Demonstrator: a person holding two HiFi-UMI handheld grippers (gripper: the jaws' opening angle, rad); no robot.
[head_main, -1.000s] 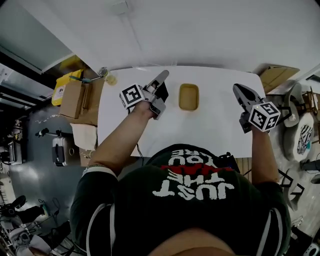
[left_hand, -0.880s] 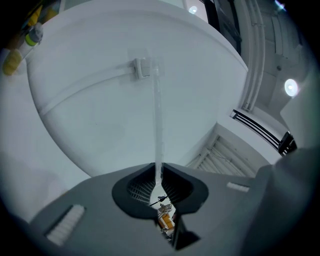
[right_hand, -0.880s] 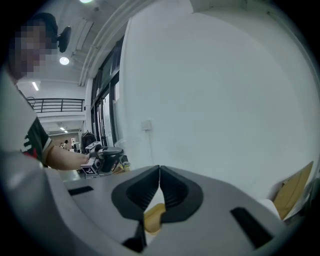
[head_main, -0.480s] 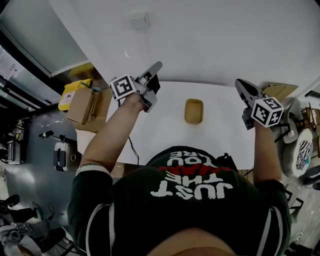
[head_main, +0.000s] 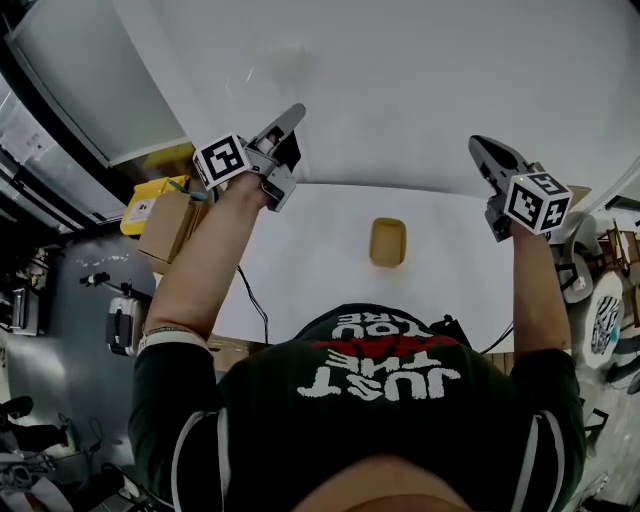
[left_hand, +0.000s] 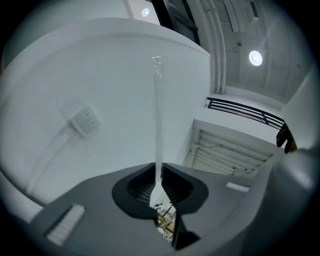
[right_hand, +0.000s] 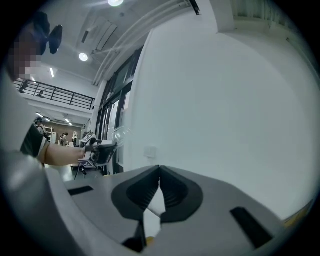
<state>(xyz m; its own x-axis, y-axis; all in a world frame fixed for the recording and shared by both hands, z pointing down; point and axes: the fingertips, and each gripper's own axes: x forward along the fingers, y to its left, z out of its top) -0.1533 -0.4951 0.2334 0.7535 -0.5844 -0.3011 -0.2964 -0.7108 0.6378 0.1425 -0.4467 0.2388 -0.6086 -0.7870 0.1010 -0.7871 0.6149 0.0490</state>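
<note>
Clear plastic is what my left gripper pinches: a thin stick that stands straight up out of the closed jaws, raised in front of the wall and well above the table. My right gripper is raised too, its jaws pressed together with nothing between them. Down on the table, between the 2 grippers, lies a tan tray, apart from both. I judge the step in hand to be carrying the stick through the air. Any next move calls for a firm, even pinch, since so thin and slick a piece could twist or slip. My shirt reads "JUST THE" in white, upside down in the head view, and the red line beside it I cannot read. Each cube bears square black-and-white markers. The label on the yellow box is too small to read.
</note>
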